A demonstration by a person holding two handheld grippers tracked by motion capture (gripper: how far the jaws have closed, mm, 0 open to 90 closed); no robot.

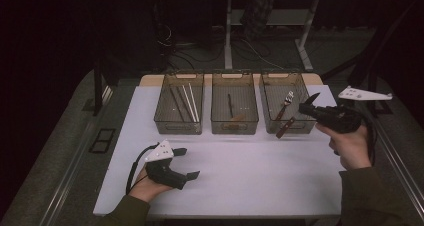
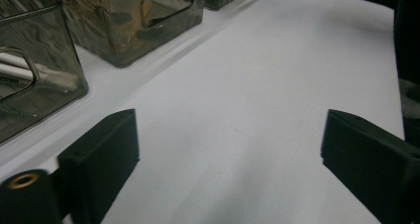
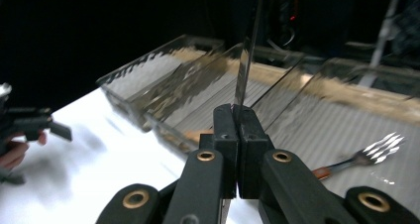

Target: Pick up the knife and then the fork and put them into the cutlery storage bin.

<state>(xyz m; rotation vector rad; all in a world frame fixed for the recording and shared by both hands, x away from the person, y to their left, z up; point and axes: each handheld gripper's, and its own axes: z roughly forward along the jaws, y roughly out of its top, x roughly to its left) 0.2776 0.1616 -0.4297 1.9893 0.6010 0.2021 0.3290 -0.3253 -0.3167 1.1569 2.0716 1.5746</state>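
High view: nearest the person, the left gripper (image 1: 186, 163) rests low over the white table (image 1: 240, 181), its jaws spread wide with nothing between them; the left gripper view shows bare tabletop in that gap. To the right and a little farther off, the right gripper (image 1: 311, 102) is raised at the edge of the right bin (image 1: 286, 103), jaws pressed tight on a knife (image 3: 246, 60) whose thin blade stands upright between them in the right gripper view. Inside that bin lies a fork (image 1: 285, 104) with a reddish handle. Beyond, in the same row, the middle bin (image 1: 234, 102) holds a dark utensil, and the left bin (image 1: 179, 102) holds chopsticks (image 1: 190, 102).
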